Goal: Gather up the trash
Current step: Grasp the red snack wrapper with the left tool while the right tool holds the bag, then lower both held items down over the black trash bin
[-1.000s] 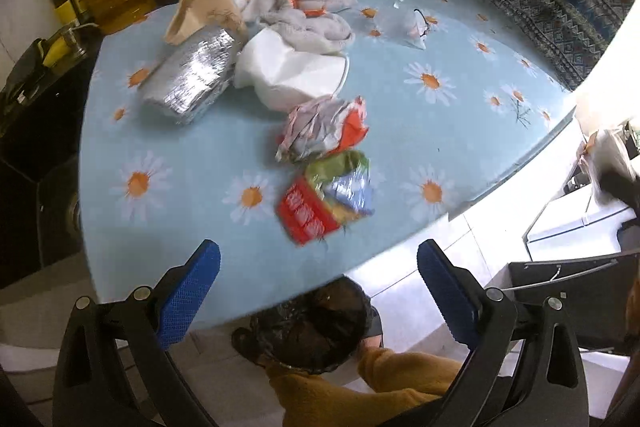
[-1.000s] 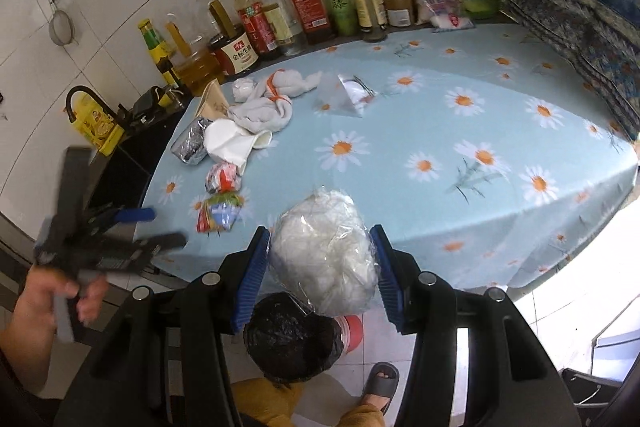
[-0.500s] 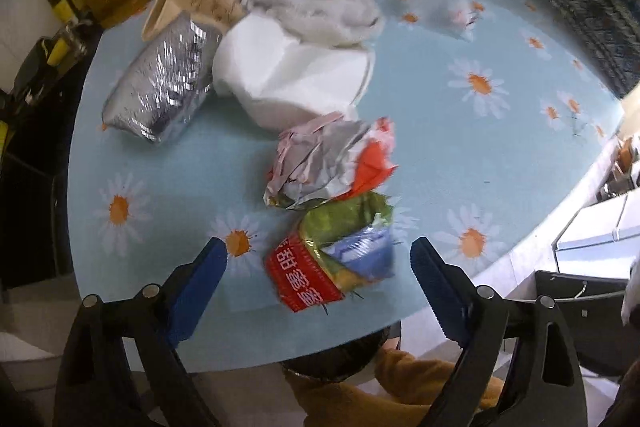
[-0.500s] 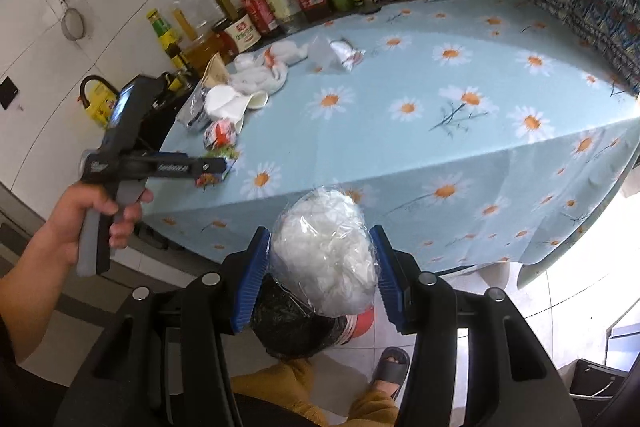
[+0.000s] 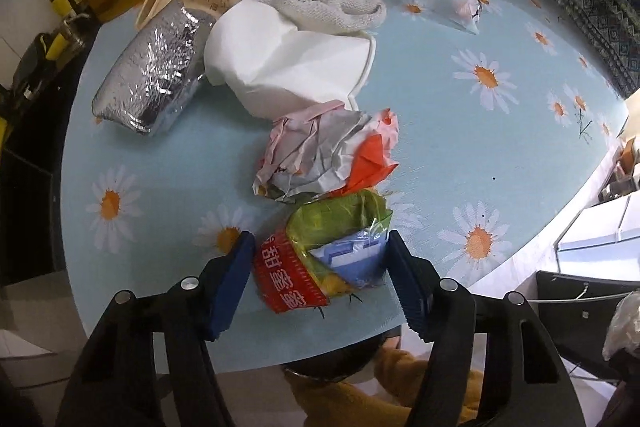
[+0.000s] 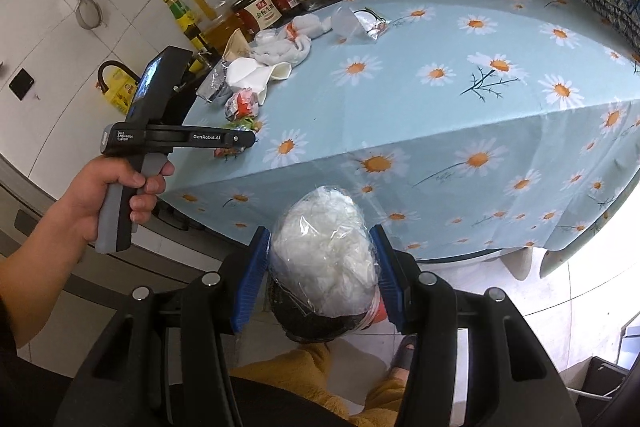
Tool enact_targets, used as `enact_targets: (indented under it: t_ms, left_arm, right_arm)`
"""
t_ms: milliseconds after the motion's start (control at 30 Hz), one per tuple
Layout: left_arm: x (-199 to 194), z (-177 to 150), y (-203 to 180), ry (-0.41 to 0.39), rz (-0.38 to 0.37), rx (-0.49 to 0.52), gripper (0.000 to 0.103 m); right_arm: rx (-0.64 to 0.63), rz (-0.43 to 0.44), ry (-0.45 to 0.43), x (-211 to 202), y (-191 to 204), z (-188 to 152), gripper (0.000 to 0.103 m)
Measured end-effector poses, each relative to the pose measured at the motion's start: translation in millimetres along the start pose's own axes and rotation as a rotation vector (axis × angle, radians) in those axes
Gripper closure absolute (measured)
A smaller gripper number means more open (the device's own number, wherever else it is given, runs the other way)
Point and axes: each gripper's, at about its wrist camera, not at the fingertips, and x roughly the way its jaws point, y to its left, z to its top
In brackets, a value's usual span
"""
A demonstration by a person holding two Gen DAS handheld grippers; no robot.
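While the left gripper point(image 5: 320, 279) closes its jaws around the crumpled red, green and blue snack wrapper point(image 5: 324, 259) at the near edge of the round table with the light-blue daisy-print cloth point(image 5: 460, 155), the blue pads flank the wrapper left and right and appear to touch its sides. Judgement: squeeze until the foil buckles slightly, then lift straight up, so the wrapper does not slide off the edge or drag the crushed white-and-orange paper wrapper point(image 5: 328, 155) lying just behind it and touching it.

Right gripper point(image 6: 320, 267): clamped on a clear plastic bag stuffed with white tissue point(image 6: 324, 251), held off the table, over a black-lined bin point(image 6: 316, 327) on the floor. Best released only once squarely above the bin's mouth.
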Motion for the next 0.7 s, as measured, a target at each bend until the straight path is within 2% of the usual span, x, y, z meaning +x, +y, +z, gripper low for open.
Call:
enact_targets:
  t_ms: [333,467,700]
  left_arm:
    - [-25.0,-18.3,17.1,-0.045,-0.023,-0.034,0.041]
    - [-44.4,-27.7,16.5,-0.067,-0.031,-0.039,0.041]
    - [-67.3,-60.1,25.3,-0.100,-0.045,-0.102,0.041]
  right_arm:
    - [-0.011,0.016,0.030,8.6,4.3,-2.1,0.051]
    - [-0.061,0.013,0.036,12.2,13.9,-1.2,0.051]
    - [-0.088,0.098,0.035,19.7,26.3,0.1,0.051]
